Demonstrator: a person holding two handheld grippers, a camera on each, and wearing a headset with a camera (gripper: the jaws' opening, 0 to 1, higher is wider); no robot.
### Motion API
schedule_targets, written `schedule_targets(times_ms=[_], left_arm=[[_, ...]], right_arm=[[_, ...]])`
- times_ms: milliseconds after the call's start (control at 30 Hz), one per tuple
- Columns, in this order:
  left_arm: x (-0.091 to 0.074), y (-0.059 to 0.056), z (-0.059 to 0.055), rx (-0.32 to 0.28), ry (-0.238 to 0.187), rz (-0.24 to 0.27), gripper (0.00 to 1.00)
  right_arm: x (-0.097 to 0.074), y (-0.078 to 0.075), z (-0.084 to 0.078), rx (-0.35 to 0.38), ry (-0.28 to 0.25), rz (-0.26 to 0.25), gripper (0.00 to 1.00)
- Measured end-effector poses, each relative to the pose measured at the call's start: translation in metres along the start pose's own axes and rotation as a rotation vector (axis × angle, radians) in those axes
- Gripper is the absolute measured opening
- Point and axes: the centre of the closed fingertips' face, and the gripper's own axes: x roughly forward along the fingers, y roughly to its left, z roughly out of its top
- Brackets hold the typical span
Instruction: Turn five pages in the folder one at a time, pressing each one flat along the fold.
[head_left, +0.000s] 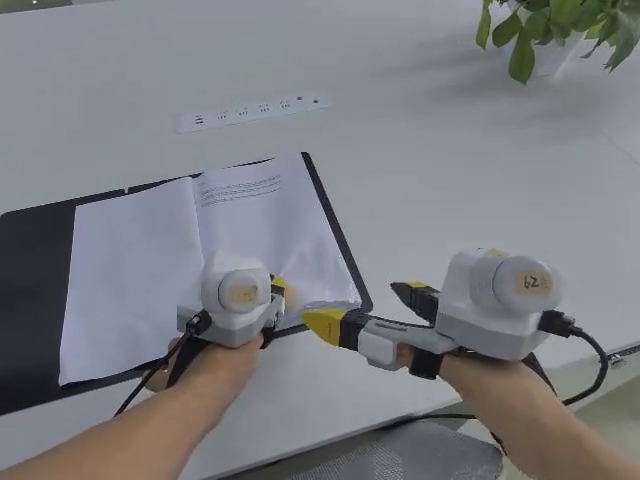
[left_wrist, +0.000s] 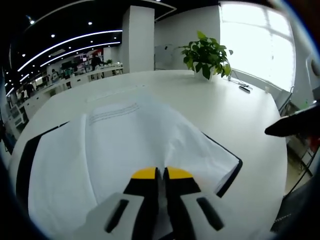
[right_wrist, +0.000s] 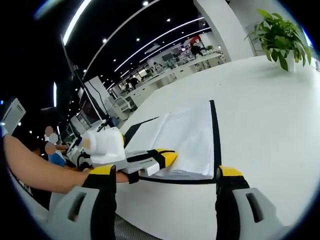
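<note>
As I look down in the head view, the folder (head_left: 30, 260) lies open on the white table (head_left: 450, 180). The left gripper (head_left: 277, 292) sits at the near edge of the right page (head_left: 270, 220), and the right gripper (head_left: 368, 305) hovers just beside the folder. In the left gripper view, the jaws pinch this page's edge, and the sheet bulges upward. In the right gripper view, I see the jaws spread wide above the table, with the folder's near corner ahead.

Open-plan office — long white worktop (head_left: 450, 180) with a built-in socket strip (head_left: 250, 110), potted plant (left_wrist: 207, 55) at its far end, rows of desks (right_wrist: 165, 70) beyond, linear ceiling lights (left_wrist: 65, 45), white column (left_wrist: 139, 37), bright window wall (left_wrist: 255, 40).
</note>
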Motion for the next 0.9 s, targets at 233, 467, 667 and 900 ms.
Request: schedule_targets(times_ms=[233, 467, 667, 900], left_arm=[[0.000, 0.000, 0.000, 0.002, 0.000, -0.001, 0.03], [0.000, 0.000, 0.000, 0.000, -0.001, -0.004, 0.03], [0.000, 0.000, 0.001, -0.002, -0.003, -0.003, 0.03], [0.000, 0.000, 0.000, -0.006, -0.003, -0.004, 0.03]], right_arm=[[0.023, 0.014, 0.004, 0.213, 0.022, 0.072, 0.69], [0.036, 0.008, -0.009, 0.359, 0.065, 0.060, 0.61], [0.041, 0.006, -0.014, 0.432, 0.054, 0.054, 0.60], [0.049, 0.004, -0.016, 0.486, 0.035, 0.052, 0.60]])
